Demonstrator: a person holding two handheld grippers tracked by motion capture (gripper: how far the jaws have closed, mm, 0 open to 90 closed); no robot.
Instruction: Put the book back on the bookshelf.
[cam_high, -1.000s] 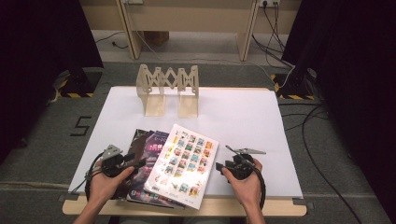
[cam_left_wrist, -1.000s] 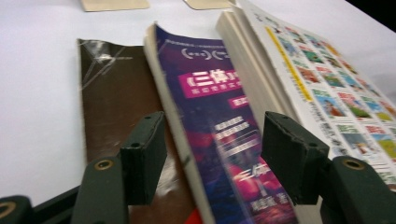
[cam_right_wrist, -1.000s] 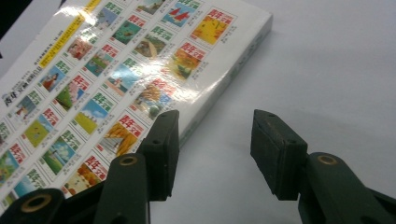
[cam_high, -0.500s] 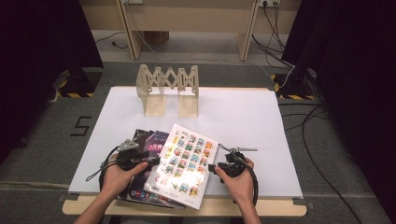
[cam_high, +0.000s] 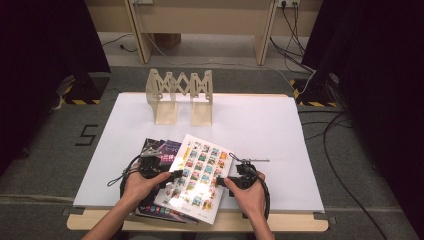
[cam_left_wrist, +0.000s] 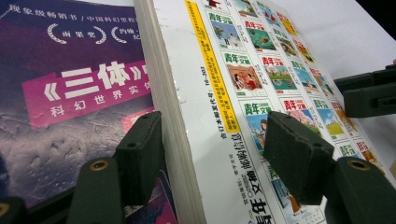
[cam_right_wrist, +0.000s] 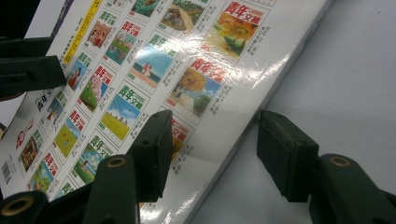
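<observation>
A white book with a grid of small colourful pictures lies askew on a dark purple book near the table's front edge. My left gripper is at its left side. In the left gripper view its jaws stand open astride the white book's thick page edge, one over the purple book and one over the cover. My right gripper is at the book's right edge. Its jaws have just been opening and stand wide, with the book's edge between them, untouched.
A wooden folding rack stands upright at the back of the white table top. Bare table lies to the right of the books and behind them. Cables trail over the grey floor beyond the table.
My left gripper has slid right, across the purple book to the white book's left edge. My right hand has shifted slightly left towards the book, and its jaws have spread.
</observation>
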